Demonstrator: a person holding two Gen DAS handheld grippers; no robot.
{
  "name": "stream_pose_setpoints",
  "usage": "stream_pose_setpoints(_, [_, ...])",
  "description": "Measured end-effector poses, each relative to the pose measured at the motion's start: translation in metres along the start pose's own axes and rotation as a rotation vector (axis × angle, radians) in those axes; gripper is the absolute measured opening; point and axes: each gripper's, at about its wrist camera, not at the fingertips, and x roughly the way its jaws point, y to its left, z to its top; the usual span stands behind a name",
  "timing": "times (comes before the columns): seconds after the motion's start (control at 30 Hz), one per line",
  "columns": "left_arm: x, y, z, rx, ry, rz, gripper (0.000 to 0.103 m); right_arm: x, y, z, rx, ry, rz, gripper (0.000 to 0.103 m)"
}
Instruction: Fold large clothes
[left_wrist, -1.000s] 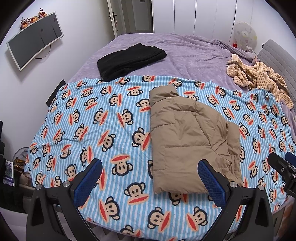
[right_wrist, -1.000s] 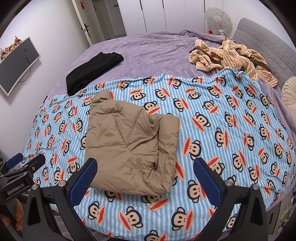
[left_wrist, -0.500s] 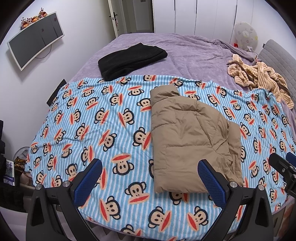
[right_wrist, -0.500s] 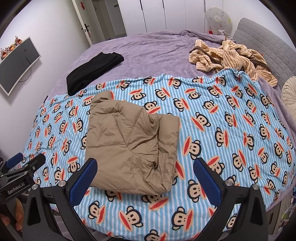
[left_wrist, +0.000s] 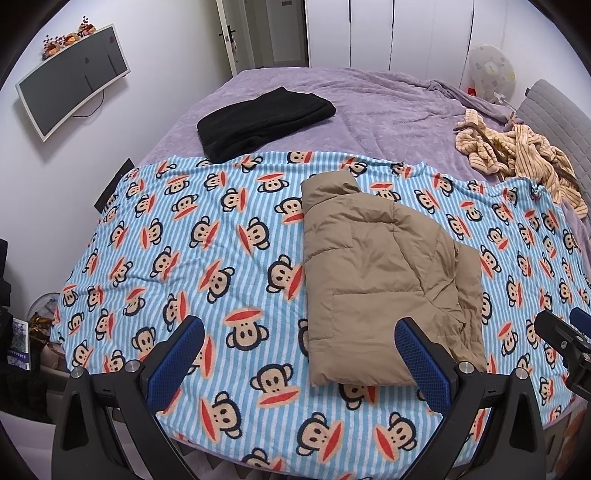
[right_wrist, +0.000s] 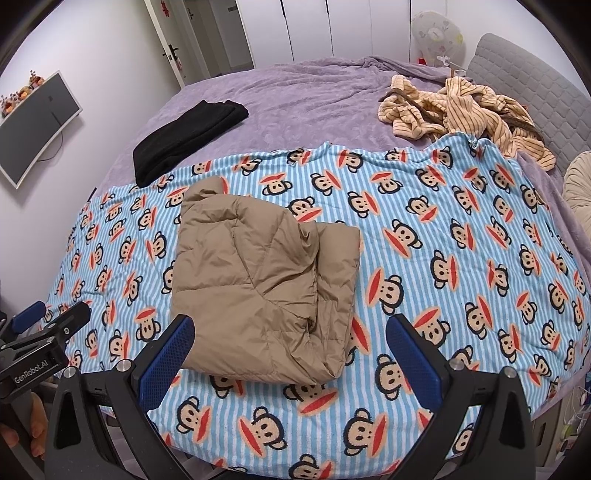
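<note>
Folded tan jacket (left_wrist: 384, 284) lies on monkey-print blanket (left_wrist: 184, 258), black garment (left_wrist: 262, 122) at 11 o'clock; left gripper (left_wrist: 299, 365) and right gripper (right_wrist: 291, 362) both gape wide, holding nothing.

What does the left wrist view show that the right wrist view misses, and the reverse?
Left wrist only: floor clutter by the bed's left edge, including a book, plus the right gripper at the frame edge. Right wrist only: a round cream cushion beside the headboard and the left gripper with the hand holding it. Both share the folded tan puffer jacket on the monkey-print blanket, the folded black garment, the crumpled striped robe and the wall monitor.
</note>
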Motion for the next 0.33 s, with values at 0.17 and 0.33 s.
stream_pose_setpoints(0.17, [-0.0035,-0.0029,-0.0002,0.0,-0.009,0.003,0.103,0.0003,0.0004,0.0004,0.001,0.001,0.0,0.103])
stream_pose_setpoints(0.33, [-0.0042,-0.0049,-0.0015,-0.003,-0.001,-0.001,0.103,-0.0001,0.0006,-0.0013,0.001,0.002,0.001,0.103])
